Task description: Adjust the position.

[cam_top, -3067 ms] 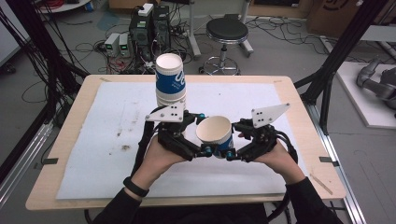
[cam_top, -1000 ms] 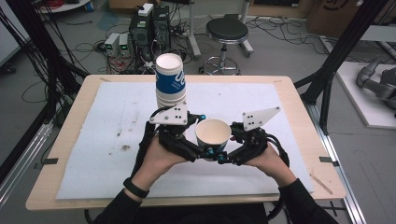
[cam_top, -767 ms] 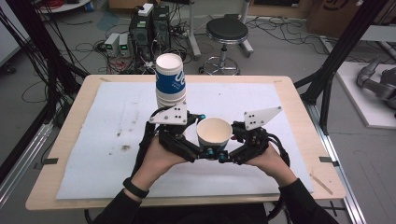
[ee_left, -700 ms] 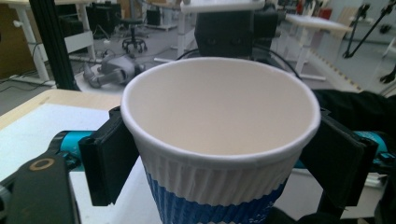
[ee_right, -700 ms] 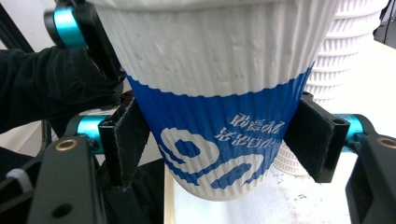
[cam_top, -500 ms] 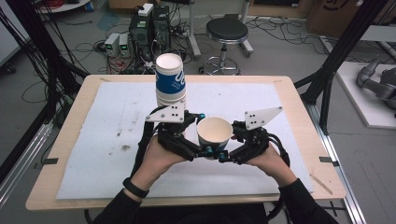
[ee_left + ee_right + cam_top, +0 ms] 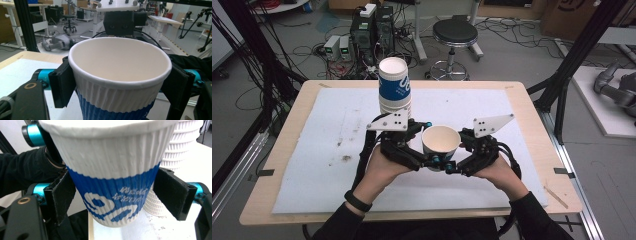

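Note:
A white and blue ribbed paper cup (image 7: 441, 142) hangs upright just above the white mat, between my two grippers. My left gripper (image 7: 428, 159) comes in from the left. Its jaws have just been closing and now press on the cup (image 7: 120, 72) under the rim on both sides, so the left gripper (image 7: 120, 86) is shut on it. My right gripper (image 7: 457, 166) comes in from the right. Its jaws have just been opening, and the right gripper (image 7: 117, 195) now stands with its pads off the blue band of the cup (image 7: 112, 157).
A tall stack of the same cups (image 7: 395, 87) stands on the mat just behind my left gripper, close beside the held cup (image 7: 185, 145). The white mat (image 7: 512, 115) covers a wooden table (image 7: 532, 100). Black frame posts flank the table; a stool (image 7: 454, 35) stands beyond it.
The cup and both hands stay in almost the same spot. Compared with three seconds ago the cup sits a touch farther forward. The jaw motion is too small to make out from above.

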`<state>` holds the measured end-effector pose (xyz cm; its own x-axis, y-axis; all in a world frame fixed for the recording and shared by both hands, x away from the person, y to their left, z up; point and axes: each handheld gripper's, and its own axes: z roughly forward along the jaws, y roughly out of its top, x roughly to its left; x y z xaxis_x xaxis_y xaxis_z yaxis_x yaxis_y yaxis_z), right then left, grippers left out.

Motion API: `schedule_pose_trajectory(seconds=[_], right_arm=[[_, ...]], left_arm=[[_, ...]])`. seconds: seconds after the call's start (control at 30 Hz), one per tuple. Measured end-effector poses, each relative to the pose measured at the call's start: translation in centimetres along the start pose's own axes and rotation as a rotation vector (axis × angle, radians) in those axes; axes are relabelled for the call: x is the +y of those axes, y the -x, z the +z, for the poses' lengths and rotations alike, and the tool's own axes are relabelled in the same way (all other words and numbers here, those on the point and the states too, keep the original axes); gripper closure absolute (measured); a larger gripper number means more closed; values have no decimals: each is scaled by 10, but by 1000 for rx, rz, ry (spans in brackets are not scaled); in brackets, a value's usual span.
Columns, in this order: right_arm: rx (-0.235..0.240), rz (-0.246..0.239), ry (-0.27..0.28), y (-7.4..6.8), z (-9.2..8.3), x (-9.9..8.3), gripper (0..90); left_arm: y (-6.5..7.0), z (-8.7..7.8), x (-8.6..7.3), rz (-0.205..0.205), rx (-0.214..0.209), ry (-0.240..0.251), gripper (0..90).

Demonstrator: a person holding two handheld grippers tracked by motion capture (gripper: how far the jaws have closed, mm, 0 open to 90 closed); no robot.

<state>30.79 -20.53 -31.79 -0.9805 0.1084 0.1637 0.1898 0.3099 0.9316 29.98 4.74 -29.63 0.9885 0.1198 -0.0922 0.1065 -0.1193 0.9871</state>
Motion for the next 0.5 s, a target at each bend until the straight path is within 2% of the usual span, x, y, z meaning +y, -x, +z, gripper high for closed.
schedule_pose_trajectory(seconds=[0.2, 0.37, 0.4, 0.5], right_arm=[[23, 30, 6, 0, 3, 0, 191], [29, 36, 13, 1, 4, 0, 202], [44, 35, 12, 0, 3, 0, 245], [36, 26, 13, 0, 3, 1, 252]], left_arm=[[1, 2, -1, 0, -5, 3, 223], [1, 2, -2, 1, -2, 7, 223], [0, 2, -2, -3, -3, 9, 227], [0, 2, -2, -9, -4, 10, 224]])
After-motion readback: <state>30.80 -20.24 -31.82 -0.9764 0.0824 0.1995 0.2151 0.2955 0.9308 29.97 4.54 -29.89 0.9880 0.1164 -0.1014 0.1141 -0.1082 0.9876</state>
